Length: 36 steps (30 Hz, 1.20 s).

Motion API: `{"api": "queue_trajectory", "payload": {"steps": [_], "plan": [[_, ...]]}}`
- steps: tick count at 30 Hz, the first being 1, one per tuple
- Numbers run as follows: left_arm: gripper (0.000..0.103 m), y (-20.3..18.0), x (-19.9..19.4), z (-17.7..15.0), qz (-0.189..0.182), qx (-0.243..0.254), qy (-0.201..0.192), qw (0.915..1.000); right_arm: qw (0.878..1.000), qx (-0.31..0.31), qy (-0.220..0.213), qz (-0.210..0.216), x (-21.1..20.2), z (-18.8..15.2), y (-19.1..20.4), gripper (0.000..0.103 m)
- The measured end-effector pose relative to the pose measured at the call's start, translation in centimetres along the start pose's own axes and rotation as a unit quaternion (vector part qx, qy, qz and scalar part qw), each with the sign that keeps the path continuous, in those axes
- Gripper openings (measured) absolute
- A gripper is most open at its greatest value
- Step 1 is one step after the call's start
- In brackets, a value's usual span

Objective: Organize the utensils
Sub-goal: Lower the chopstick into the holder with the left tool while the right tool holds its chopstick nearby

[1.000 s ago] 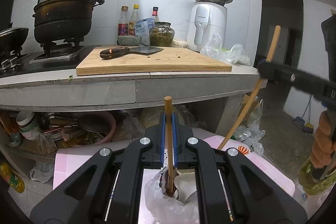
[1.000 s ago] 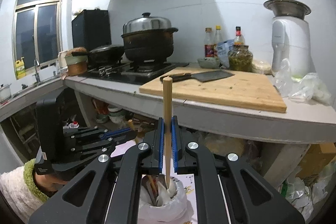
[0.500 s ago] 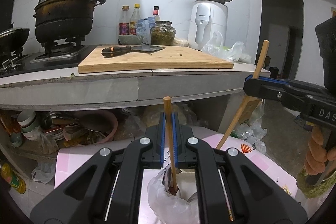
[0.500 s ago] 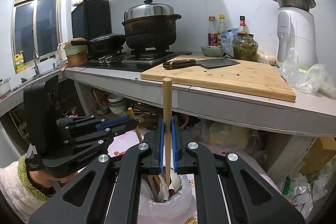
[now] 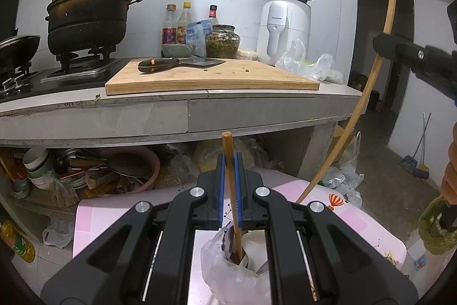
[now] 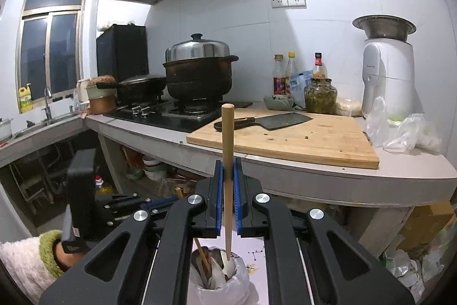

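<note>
Over the pink table [image 5: 94, 219], a brown stick [image 5: 232, 190] is pinched tight by the left gripper [image 5: 229, 190], with its low end inside the bagged cup [image 5: 240, 270] near the table's front edge. A paler stick [image 6: 228, 190] is squeezed by the right gripper [image 6: 227, 190], and its tip is held just above that cup [image 6: 220, 279]. Behind, a knife [image 5: 178, 64] is seen on the board [image 5: 211, 77] at the worktop's front edge.

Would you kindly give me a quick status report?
Left gripper shut on darker wooden chopstick. Right gripper shut on pale wooden chopstick. Both tips at bag-lined white cup. Nothing blocking.
</note>
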<state>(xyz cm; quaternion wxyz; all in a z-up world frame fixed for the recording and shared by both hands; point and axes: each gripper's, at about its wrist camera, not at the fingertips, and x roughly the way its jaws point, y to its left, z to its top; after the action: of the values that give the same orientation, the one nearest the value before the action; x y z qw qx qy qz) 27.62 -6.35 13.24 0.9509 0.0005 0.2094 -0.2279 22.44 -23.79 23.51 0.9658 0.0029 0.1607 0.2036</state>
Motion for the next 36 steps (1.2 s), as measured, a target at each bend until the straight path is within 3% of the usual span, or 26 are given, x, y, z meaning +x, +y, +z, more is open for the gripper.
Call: {"api": "queue_trajectory", "payload": {"steps": [7,16,36], "plan": [[0.006,0.0,-0.1,-0.1,0.004,0.006,-0.002,1.0000,0.999,-0.007,0.026,0.020,1.5,-1.5,1.3,0.007],[0.006,-0.3,-0.5,-0.7,0.003,0.019,-0.007,0.9998,0.997,-0.029,0.069,0.006,4.3,-4.8,2.6,0.007],[0.005,-1.0,-0.8,-3.3,-0.011,0.046,-0.010,0.9988,0.992,-0.020,0.123,0.010,8.2,-9.4,2.1,0.007]]}}
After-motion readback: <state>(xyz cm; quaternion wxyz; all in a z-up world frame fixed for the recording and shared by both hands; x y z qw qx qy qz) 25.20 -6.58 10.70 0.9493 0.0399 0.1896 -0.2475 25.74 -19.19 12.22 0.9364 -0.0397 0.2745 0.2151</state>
